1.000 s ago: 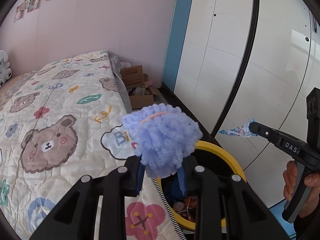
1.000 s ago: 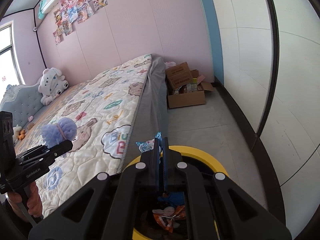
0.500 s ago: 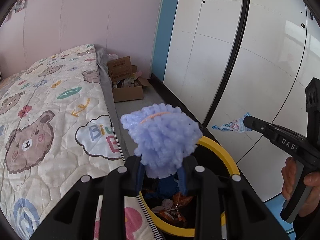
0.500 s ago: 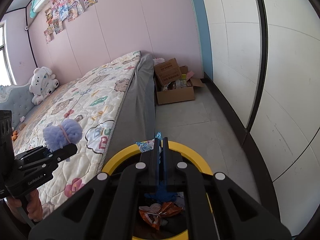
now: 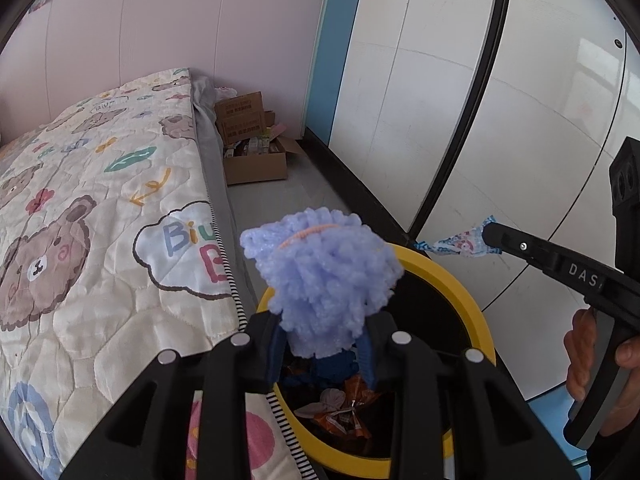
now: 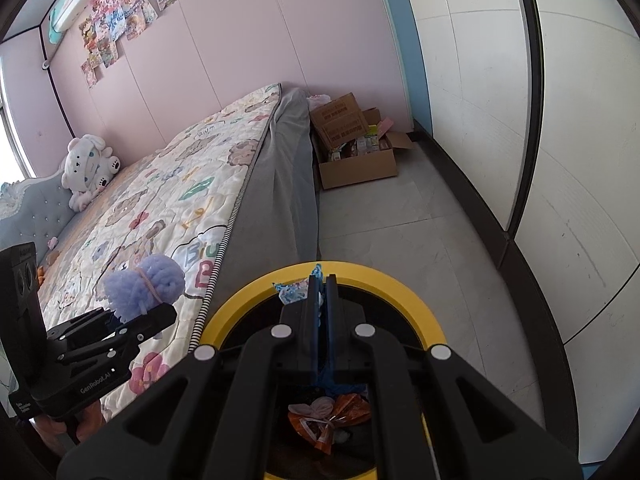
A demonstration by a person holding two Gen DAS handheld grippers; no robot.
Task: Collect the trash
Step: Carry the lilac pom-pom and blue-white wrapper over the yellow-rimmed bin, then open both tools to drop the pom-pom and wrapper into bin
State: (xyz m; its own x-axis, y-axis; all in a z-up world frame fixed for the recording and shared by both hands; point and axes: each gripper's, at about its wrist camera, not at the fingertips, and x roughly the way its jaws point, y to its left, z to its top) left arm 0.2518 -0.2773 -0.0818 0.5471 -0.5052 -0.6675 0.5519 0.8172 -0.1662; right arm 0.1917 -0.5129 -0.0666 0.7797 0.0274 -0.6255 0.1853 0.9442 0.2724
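Note:
My left gripper [image 5: 322, 344] is shut on a fluffy lavender pom-pom [image 5: 324, 276] tied with a pink band, held over the near rim of a round bin with a yellow rim [image 5: 460, 280]. The pom-pom also shows in the right wrist view [image 6: 142, 284], beside the bed edge. My right gripper [image 6: 321, 280] is shut on a small blue-and-white wrapper [image 6: 294, 290], above the bin's yellow rim [image 6: 380, 276]. The wrapper [image 5: 460, 242] shows in the left wrist view at the right gripper's tip. Orange wrappers [image 6: 332, 416] lie inside the bin.
A bed with a bear-print quilt [image 5: 100, 208] lies to the left, with a white plush toy [image 6: 88, 170] at its head. An open cardboard box [image 6: 356, 148] sits on the grey floor by the pink wall. White wardrobe doors [image 5: 500, 100] stand to the right.
Both grippers have moved forward over the bin with their loads still held. The bin's opening and the trash inside now show more fully.

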